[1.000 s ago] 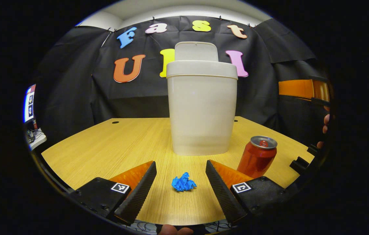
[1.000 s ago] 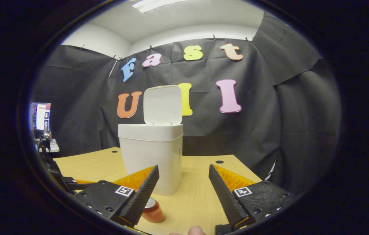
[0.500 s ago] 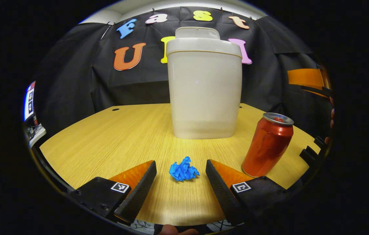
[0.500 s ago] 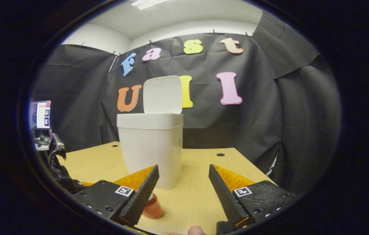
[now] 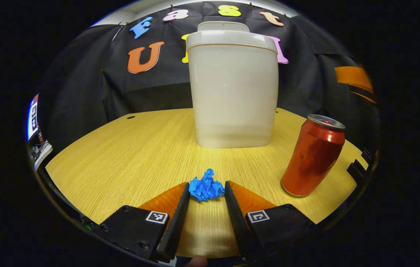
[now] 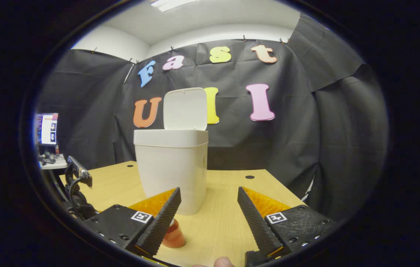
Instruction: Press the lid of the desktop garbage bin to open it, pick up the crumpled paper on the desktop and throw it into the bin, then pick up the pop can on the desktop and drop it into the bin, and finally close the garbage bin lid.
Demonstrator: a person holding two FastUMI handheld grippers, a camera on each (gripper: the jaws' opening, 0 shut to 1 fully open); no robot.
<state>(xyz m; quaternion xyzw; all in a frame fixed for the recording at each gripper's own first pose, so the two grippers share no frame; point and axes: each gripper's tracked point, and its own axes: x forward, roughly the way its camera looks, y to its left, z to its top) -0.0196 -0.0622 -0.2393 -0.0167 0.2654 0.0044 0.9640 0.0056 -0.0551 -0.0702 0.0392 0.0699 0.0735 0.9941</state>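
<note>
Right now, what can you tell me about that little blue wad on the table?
The blue wad is a small ball of crumpled paper, bright blue, full of sharp creases and peaks. It lies on the wooden table, in front of the white bin and left of the red can. The left gripper has its fingers close on either side; whether they already press it is unclear.

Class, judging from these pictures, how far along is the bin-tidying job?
Done: the white plastic bin's lid stands open. In hand: the left tool closes around the blue crumpled paper on the wooden desk. Left: binning it, then the red pop can, and closing the lid. The right tool is open.
</note>
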